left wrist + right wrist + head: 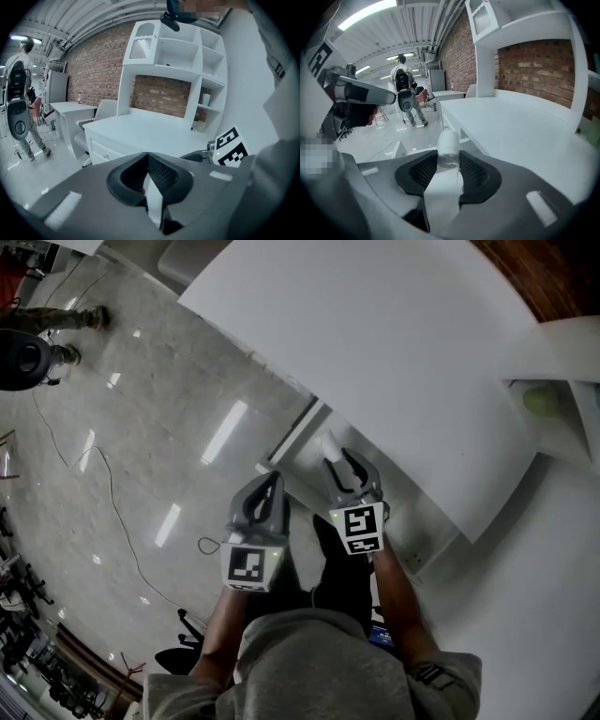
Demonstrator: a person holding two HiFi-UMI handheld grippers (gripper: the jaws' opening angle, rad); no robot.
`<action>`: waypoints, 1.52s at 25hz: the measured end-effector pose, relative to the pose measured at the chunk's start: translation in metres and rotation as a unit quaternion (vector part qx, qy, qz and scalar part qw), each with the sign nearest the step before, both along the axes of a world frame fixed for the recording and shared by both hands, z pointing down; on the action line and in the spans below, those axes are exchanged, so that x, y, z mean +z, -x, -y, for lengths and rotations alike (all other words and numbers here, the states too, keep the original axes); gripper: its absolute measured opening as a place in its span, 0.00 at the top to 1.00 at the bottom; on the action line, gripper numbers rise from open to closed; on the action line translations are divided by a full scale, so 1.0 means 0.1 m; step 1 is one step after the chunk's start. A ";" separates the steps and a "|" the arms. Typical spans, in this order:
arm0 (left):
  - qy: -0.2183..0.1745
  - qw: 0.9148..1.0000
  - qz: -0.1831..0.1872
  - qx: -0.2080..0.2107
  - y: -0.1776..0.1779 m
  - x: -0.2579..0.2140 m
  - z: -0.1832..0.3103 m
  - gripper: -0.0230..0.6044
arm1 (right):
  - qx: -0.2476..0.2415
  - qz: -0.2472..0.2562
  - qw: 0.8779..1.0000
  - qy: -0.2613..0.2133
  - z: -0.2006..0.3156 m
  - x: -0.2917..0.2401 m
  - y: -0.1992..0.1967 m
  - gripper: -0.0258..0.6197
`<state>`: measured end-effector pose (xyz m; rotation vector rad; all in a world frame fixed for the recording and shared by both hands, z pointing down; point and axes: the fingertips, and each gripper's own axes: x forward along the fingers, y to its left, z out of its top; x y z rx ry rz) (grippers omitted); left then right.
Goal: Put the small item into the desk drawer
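White desk [403,352] right ahead, cable [117,512] on the floor [187,381]; right gripper [447,161] clamps a small white bottle [448,143], left gripper [149,164] pinched closed on nothing.

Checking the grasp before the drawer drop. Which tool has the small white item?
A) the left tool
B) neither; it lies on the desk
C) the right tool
C: the right tool is clamped on the white item, while the left tool is shut on nothing.
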<state>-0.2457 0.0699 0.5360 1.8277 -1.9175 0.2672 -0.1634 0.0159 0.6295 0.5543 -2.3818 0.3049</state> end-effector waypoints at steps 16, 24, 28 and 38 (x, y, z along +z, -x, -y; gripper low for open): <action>0.030 0.999 -0.015 -0.013 -0.02 0.56 0.08 0.94 | -0.028 -0.037 0.998 0.040 0.03 0.90 0.06 0.72; 0.034 0.999 -0.021 -0.016 0.00 0.69 0.11 0.94 | -0.029 -0.055 0.997 0.052 0.06 1.18 0.04 0.72; 0.039 0.999 -0.022 -0.016 0.00 0.75 0.10 0.94 | -0.026 -0.058 0.996 0.056 0.06 1.24 0.04 0.72; 0.041 0.999 -0.020 -0.014 0.04 0.79 0.09 0.94 | -0.016 -0.061 0.996 0.067 0.04 1.31 0.04 0.67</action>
